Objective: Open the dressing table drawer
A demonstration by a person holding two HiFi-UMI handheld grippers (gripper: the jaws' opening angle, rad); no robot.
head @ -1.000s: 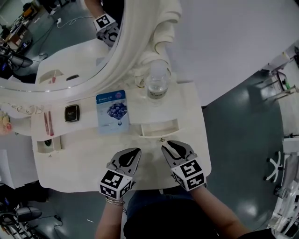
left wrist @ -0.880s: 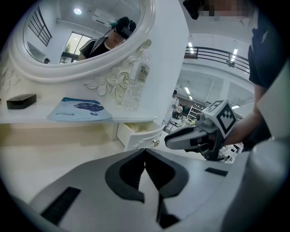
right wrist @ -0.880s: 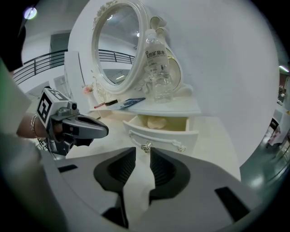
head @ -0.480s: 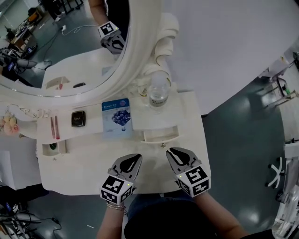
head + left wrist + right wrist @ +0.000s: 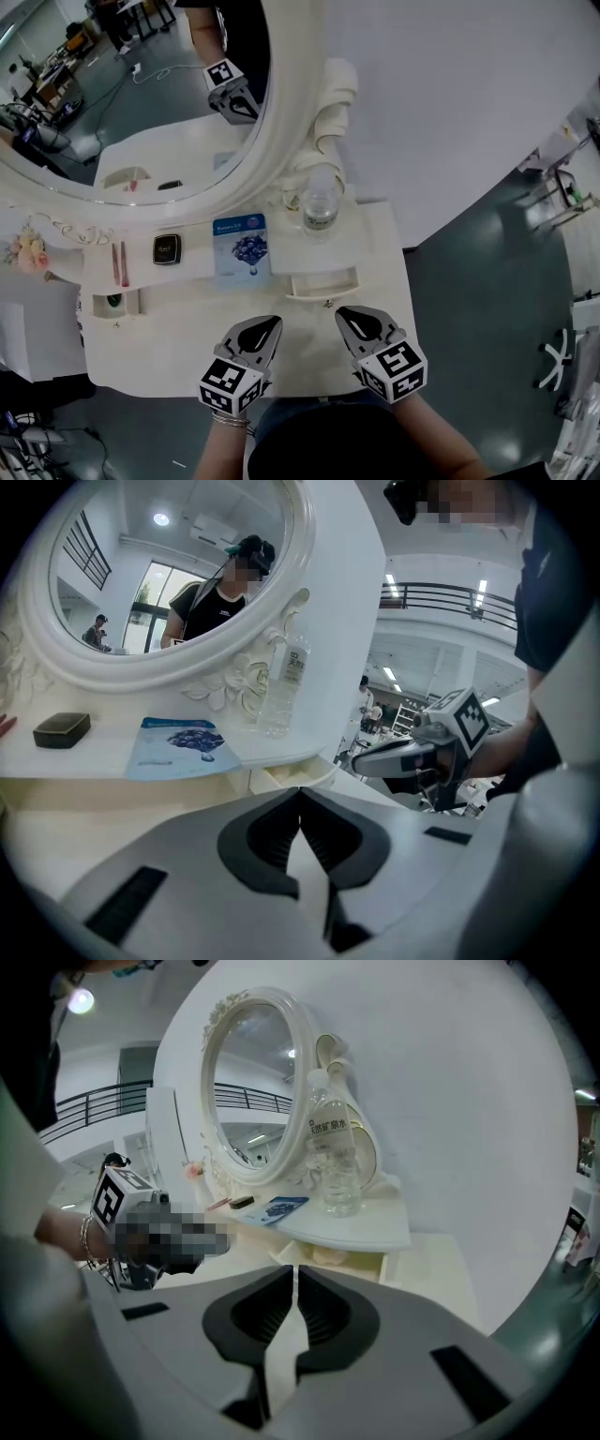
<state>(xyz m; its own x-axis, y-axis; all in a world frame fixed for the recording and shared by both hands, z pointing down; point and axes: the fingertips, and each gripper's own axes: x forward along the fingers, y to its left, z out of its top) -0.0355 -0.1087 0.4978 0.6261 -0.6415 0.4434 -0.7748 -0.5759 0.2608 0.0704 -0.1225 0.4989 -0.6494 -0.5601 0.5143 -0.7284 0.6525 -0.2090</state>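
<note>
The white dressing table (image 5: 187,337) has a small right drawer (image 5: 323,281) standing pulled out, its knob (image 5: 328,303) facing me. The drawer also shows in the right gripper view (image 5: 342,1258) and in the left gripper view (image 5: 286,775). My right gripper (image 5: 345,314) hovers just in front of the knob, apart from it. Its jaws are closing and nearly together, with nothing between them (image 5: 295,1271). My left gripper (image 5: 272,323) hangs beside it over the tabletop, shut and empty (image 5: 300,794).
On the shelf under the oval mirror (image 5: 141,94) stand a water bottle (image 5: 320,206), a blue mask packet (image 5: 242,250), a black compact (image 5: 166,249) and pink sticks (image 5: 120,264). A small compartment (image 5: 114,302) sits open at the left. Grey floor surrounds the table.
The right gripper's jaws have come together from wide open. Both grippers have drawn back a little from the drawer. The drawer stays pulled out.
</note>
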